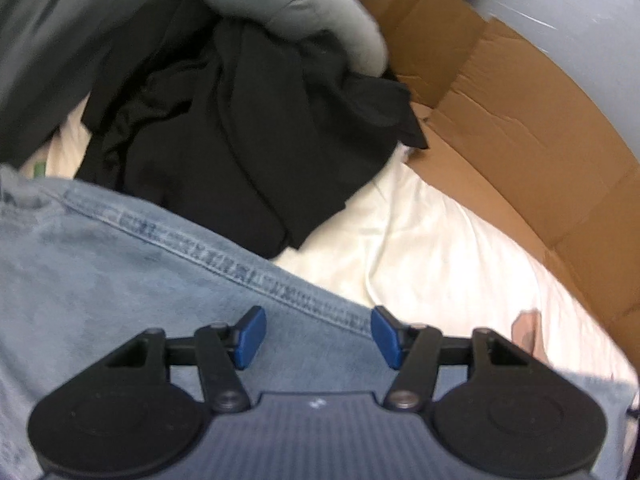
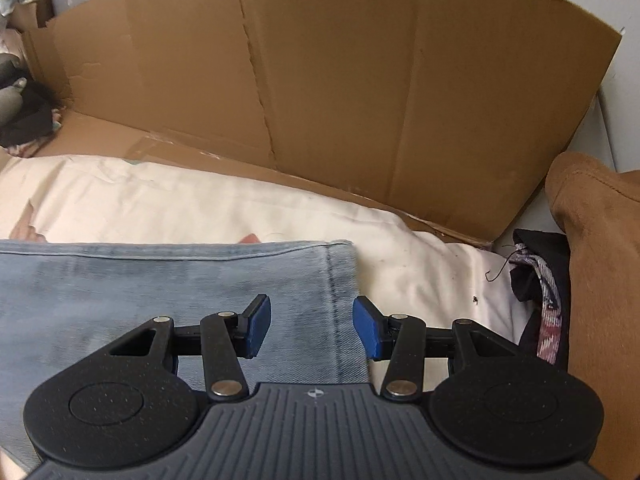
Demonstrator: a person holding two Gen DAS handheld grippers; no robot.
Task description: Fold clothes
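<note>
Light blue jeans (image 1: 132, 264) lie flat on a cream sheet (image 1: 432, 248). In the left wrist view my left gripper (image 1: 319, 336) hovers over the denim just below a stitched seam (image 1: 240, 264), jaws apart with nothing between the blue pads. In the right wrist view the jeans (image 2: 160, 280) end in a hemmed corner (image 2: 340, 252). My right gripper (image 2: 312, 328) is open above that hem edge, and the vertical seam runs between its pads, which grip nothing.
A heap of black clothing (image 1: 224, 136) and a grey garment (image 1: 288, 4) lie beyond the jeans. Brown cardboard (image 2: 340, 92) stands along the far side. A tan cushion (image 2: 600, 280) and a dark patterned cloth (image 2: 540, 292) sit at the right.
</note>
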